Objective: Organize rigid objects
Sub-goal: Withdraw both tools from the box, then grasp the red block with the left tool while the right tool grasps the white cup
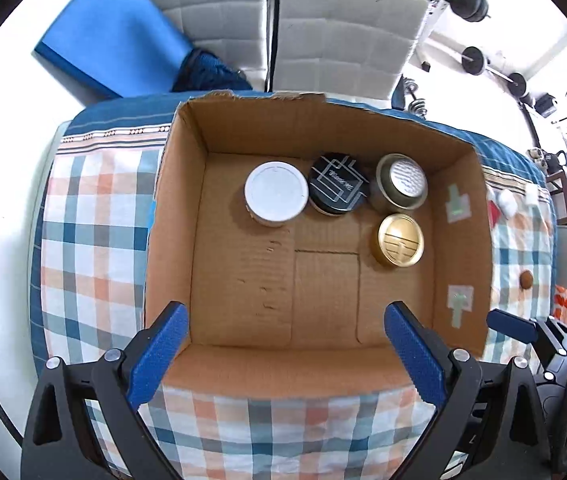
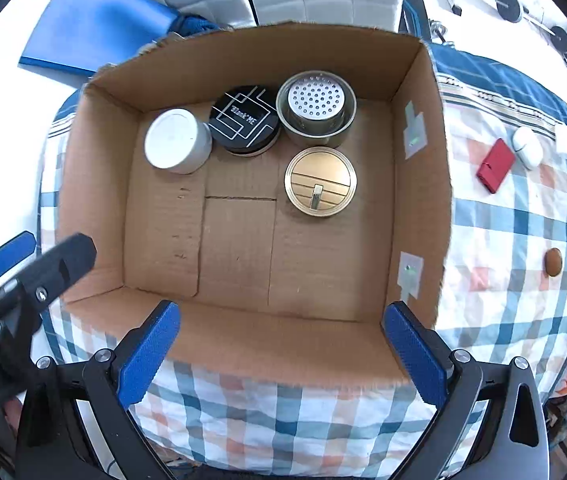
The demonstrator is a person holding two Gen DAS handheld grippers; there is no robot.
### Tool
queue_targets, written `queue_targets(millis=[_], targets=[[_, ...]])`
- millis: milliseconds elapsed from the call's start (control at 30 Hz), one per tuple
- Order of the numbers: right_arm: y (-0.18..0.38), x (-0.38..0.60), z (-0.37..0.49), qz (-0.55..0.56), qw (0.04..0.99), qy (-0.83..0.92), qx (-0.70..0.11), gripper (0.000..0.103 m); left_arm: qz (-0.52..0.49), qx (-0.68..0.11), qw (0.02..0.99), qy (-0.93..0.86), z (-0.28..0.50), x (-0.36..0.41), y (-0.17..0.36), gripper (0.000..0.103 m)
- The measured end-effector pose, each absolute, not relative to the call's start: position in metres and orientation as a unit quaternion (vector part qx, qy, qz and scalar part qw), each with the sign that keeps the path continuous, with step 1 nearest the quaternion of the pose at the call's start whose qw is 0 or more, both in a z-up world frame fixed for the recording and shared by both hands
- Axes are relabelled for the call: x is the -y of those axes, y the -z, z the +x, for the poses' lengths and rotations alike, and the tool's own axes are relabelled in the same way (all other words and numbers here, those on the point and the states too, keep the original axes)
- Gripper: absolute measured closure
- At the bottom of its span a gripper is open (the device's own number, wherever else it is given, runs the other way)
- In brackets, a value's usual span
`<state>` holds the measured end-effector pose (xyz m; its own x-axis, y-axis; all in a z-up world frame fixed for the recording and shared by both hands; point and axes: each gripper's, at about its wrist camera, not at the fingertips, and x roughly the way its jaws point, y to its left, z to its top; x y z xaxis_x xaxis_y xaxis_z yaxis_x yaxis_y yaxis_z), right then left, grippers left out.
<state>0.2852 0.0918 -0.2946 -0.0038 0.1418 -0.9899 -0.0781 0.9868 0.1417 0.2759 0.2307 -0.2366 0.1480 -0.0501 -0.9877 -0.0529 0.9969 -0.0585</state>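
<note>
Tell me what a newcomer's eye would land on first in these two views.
The open cardboard box on the checked cloth fills both views. Four round tins sit toward its far side: a white one, a black patterned one and one with a perforated lid in a row, and a gold one in front of the last. Both grippers, left and right, hang open and empty above the box's near edge.

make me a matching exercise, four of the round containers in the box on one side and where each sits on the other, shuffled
Things:
1. white-lidded jar
2. black tin with line pattern
3. tin with perforated top
4. gold tin

Places in the cardboard box, as seen from the right wrist:
A. alone in front of the back row, right side
B. left end of the back row
C. right end of the back row
D. middle of the back row

Pairs: 1-B, 2-D, 3-C, 4-A
</note>
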Motion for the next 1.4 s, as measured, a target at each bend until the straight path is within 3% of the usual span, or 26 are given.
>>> queue_targets(millis=[567,833,1100,1400], targets=[[0.247,-0.046,0.252,0.058,0.726,-0.098,-0.678,0.0,-0.025,-0.616,0.787,0.005,0.246,-0.19,0.181,0.003],[0.237,0.03,0.259,0.061,0.741,-0.058,-0.666,0.0,0.0,-0.604,0.797,0.026,0.258,-0.112,0.172,0.003],[0.253,0.169,0.284,0.086,0.743,0.026,-0.664,0.0,0.064,-0.589,0.804,0.052,0.297,0.006,0.195,0.003],[0.303,0.29,0.331,0.133,0.726,0.046,-0.673,0.0,0.104,-0.62,0.774,0.077,0.369,0.099,0.274,0.003]])
